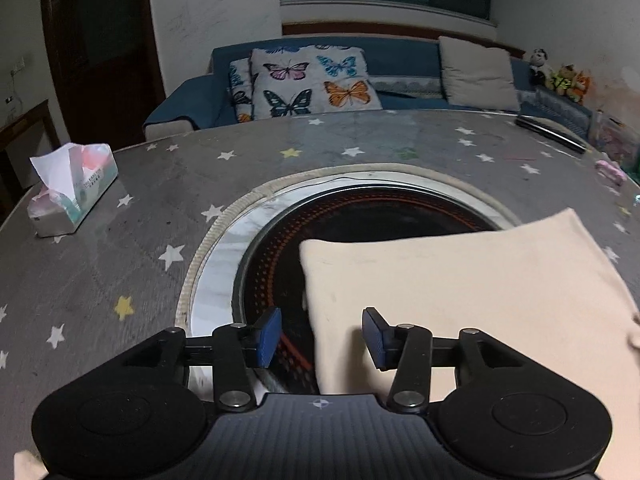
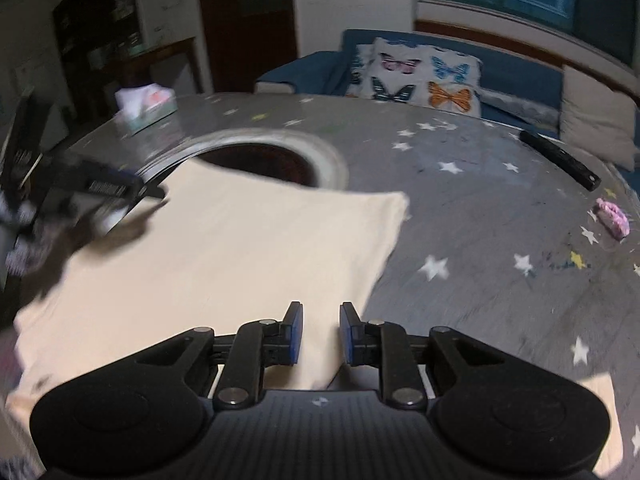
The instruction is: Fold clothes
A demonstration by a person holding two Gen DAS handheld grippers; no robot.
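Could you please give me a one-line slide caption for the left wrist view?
Open left gripper above the left edge of a folded cream garment on a star-patterned table.

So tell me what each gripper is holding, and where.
Nothing: the left gripper and right gripper are open over the folded cream cloth.

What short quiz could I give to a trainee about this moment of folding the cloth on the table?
1. True or false: the left gripper is open.
2. What does the cream cloth partly cover? A: tissue box; B: round black panel; C: remote.
3. Fill in: the gray table cover is printed with ____.

Key:
1. True; its fingers stand apart over the cloth's edge.
2. B.
3. Stars.
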